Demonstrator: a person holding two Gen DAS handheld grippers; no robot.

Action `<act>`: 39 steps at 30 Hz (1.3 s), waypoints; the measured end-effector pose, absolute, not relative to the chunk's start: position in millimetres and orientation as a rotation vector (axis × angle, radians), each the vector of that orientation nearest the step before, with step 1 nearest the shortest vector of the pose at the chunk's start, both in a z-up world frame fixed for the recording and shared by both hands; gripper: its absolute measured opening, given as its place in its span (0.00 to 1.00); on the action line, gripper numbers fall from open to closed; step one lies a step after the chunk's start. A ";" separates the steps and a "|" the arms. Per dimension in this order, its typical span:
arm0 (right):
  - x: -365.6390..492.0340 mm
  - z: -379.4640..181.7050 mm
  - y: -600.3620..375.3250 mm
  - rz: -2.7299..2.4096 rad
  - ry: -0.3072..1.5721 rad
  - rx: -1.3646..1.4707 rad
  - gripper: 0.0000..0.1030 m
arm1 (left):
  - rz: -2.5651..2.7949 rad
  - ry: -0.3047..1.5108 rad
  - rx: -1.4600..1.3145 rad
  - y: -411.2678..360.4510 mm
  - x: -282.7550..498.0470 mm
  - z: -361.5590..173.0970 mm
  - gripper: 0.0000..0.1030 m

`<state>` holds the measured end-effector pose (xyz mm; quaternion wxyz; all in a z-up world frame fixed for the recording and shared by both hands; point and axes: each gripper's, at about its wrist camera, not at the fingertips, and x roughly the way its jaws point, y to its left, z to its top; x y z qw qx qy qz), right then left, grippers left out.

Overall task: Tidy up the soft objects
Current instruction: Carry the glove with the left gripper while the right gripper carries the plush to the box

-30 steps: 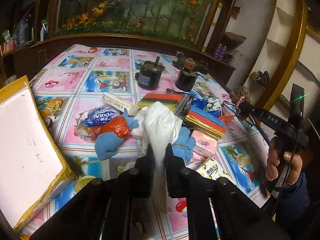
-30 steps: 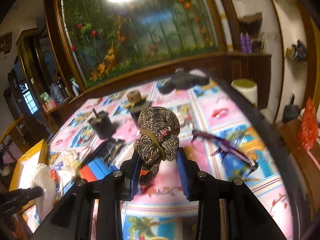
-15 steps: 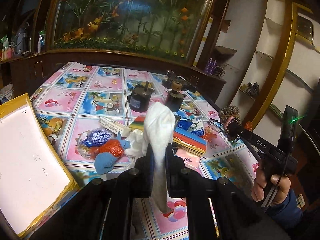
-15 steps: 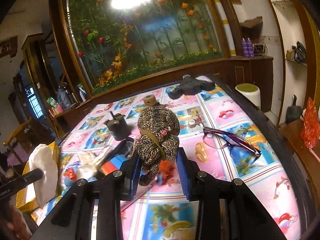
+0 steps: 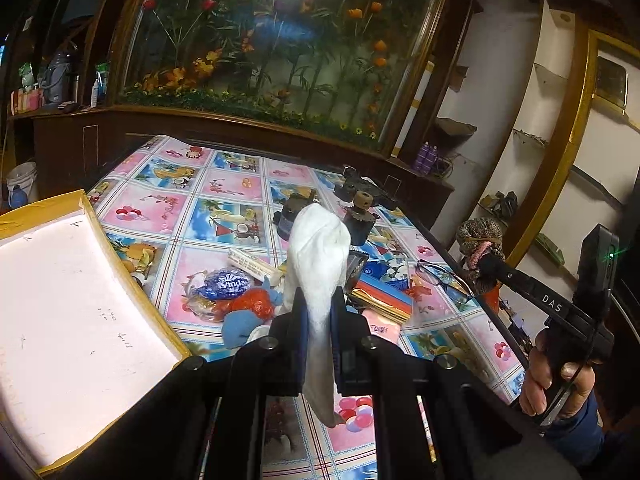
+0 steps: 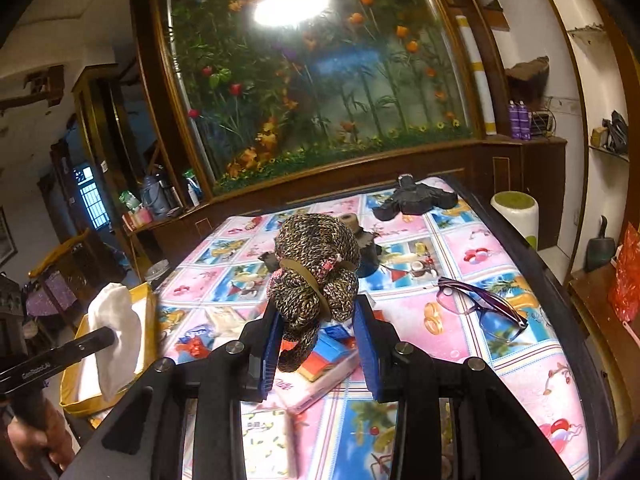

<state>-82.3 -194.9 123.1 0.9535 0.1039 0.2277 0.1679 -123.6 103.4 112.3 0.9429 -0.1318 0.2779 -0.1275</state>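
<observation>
The left gripper [image 5: 319, 312] pinches a white sock [image 5: 318, 256] tight btwn its jaws. The sock sticks up above the jaws and its tail hangs down below them, clear of the table [image 5: 224, 216]. The right gripper [image 6: 320, 332] is closed narrow on a brown knit bundle [image 6: 314, 268], prob. rolled socks w/ a band round it. That bundle sits up in the air too, not touching the table.

So both soft things are picked up. The step in hand looks like carrying them to a spot. The best guess for that spot is the yellow box [image 5: 60, 312] w/ the white inside, on the left side of the table, just beside the left gripper.

More soft stuff waits on the table: a blue sock [image 5: 240, 326] by a tissue pack [image 5: 228, 284], plus a pink pack [image 5: 380, 328]. The glasses [image 6: 480, 304] and dark pots aren't soft, so leave them.

Next move, I think: swing the white sock over the box, go low, open the jaws so it drops in. Then bring the knit bundle over the same way. Watch out, the sock tail is floppy and could catch on the box edge.
</observation>
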 end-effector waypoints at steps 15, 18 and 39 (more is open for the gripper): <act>-61.4 124.5 -162.1 0.411 0.496 0.187 0.36 | -0.213 0.562 -0.323 141.4 -121.2 108.9 0.09; -52.6 123.7 -155.3 0.425 0.507 0.185 0.36 | -0.198 0.562 -0.331 149.6 -119.2 107.5 0.09; -36.7 130.3 -108.8 0.517 0.529 0.151 0.36 | -0.142 0.563 -0.374 191.9 -123.0 103.0 0.09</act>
